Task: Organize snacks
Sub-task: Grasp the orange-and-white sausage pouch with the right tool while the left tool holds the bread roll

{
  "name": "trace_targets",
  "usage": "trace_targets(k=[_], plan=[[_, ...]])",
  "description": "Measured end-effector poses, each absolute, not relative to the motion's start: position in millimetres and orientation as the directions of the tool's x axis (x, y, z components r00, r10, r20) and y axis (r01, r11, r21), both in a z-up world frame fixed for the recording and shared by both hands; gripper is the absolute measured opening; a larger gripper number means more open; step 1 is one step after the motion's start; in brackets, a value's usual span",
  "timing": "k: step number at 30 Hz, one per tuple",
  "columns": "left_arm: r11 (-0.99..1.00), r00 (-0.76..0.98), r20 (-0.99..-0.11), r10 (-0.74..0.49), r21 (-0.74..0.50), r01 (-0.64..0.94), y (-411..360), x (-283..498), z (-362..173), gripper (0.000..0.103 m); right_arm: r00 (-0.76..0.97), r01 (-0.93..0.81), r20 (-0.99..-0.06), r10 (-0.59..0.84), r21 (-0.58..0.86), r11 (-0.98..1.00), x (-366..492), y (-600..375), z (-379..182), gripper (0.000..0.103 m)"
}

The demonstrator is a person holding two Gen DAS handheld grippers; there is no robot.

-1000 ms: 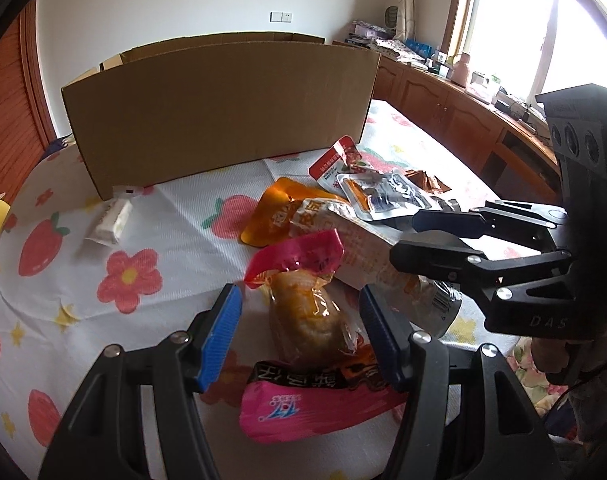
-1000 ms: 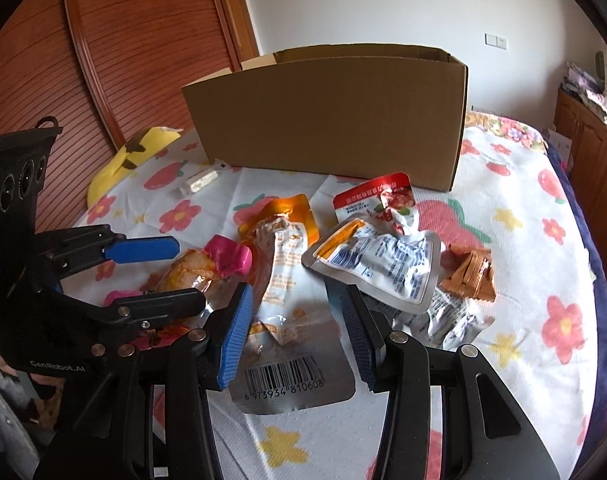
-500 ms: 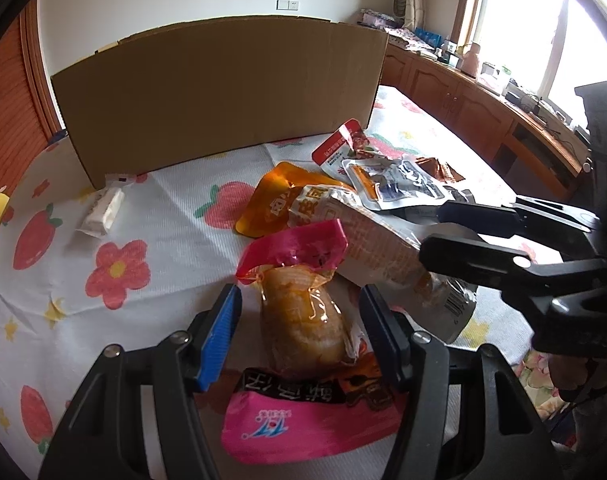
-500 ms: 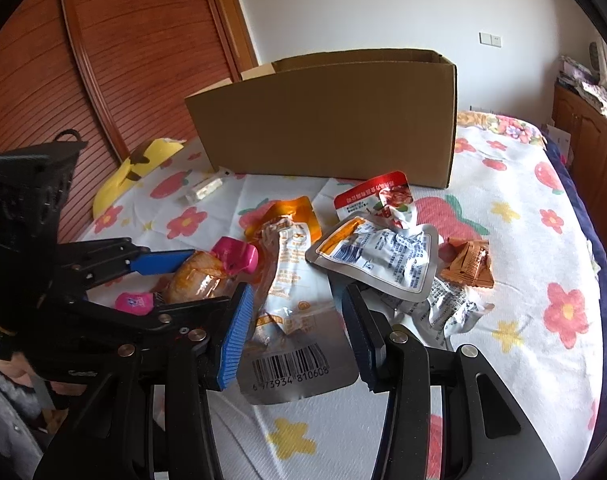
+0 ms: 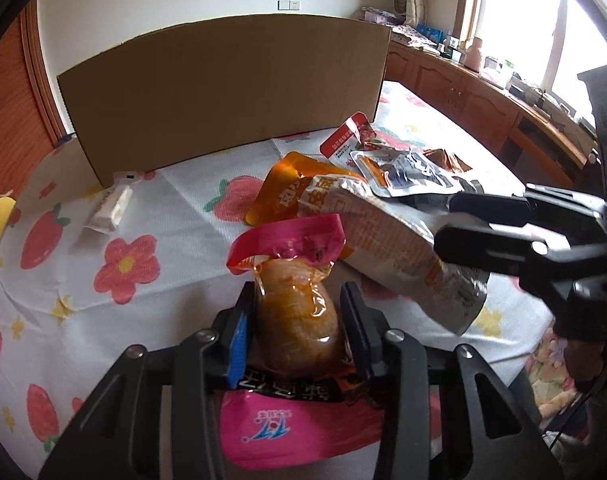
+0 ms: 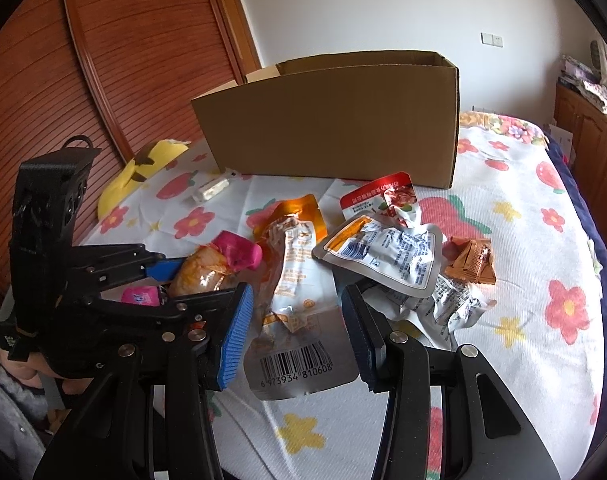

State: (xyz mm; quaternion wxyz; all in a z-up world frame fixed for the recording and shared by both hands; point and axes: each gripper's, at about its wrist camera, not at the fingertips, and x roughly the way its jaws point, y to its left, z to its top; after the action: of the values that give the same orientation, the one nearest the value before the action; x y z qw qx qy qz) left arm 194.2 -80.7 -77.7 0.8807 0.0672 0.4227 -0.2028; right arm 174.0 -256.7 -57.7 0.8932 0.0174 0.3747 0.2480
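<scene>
My left gripper (image 5: 297, 312) is shut on a clear pink-topped chicken-leg snack pack (image 5: 295, 300), which also shows in the right wrist view (image 6: 207, 270). A pink packet (image 5: 303, 428) lies under it. My right gripper (image 6: 297, 332) is open over a long silver-and-orange pouch (image 6: 291, 300). Beside it lie an orange pouch (image 6: 299, 210), a silver printed pouch (image 6: 387, 252), a red-topped pack (image 6: 383, 196) and a small brown pack (image 6: 471, 264). An open cardboard box (image 6: 335, 120) stands behind them.
A flower-and-strawberry tablecloth (image 6: 523, 240) covers the table. A small white wrapped snack (image 5: 111, 208) lies near the box's left corner. A yellow object (image 6: 143, 168) sits at the table's left edge. Wooden cabinets (image 5: 483, 108) stand at the right.
My left gripper moved forward and closed its fingers onto the chicken-leg pack. My right gripper stayed open over the long pouch.
</scene>
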Motion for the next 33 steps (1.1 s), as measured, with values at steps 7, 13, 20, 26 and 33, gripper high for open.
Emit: trace_targets(k=[7, 13, 20, 26, 33], plan=[[0.910, 0.562, -0.766, -0.314, -0.074, 0.408, -64.3, 188.6, -76.9, 0.040, 0.576, -0.444, -0.678, 0.456, 0.209, 0.871, 179.8, -250.7, -54.9, 0.047], [0.915, 0.575, -0.753, -0.319, -0.088, 0.394, -49.8, 184.6, -77.3, 0.040, 0.536, -0.472, -0.726, 0.432, 0.167, 0.866, 193.2, -234.1, -55.1, 0.048], [0.921, 0.585, -0.744, -0.323, -0.105, 0.375, -34.6, 184.2, -77.5, 0.040, 0.465, -0.500, -0.774, 0.428, 0.170, 0.849, 220.3, -219.9, -57.6, 0.052], [0.925, 0.593, -0.738, -0.322, -0.111, 0.363, -26.6, 186.5, -78.7, 0.040, 0.425, -0.532, -0.822, 0.380, 0.113, 0.839, 231.5, -203.4, -63.6, 0.055], [0.925, 0.597, -0.735, -0.322, -0.109, 0.365, -26.1, 186.2, -79.5, 0.040, 0.406, -0.521, -0.847, 0.343, 0.094, 0.848, 239.4, -201.5, -78.4, 0.060]])
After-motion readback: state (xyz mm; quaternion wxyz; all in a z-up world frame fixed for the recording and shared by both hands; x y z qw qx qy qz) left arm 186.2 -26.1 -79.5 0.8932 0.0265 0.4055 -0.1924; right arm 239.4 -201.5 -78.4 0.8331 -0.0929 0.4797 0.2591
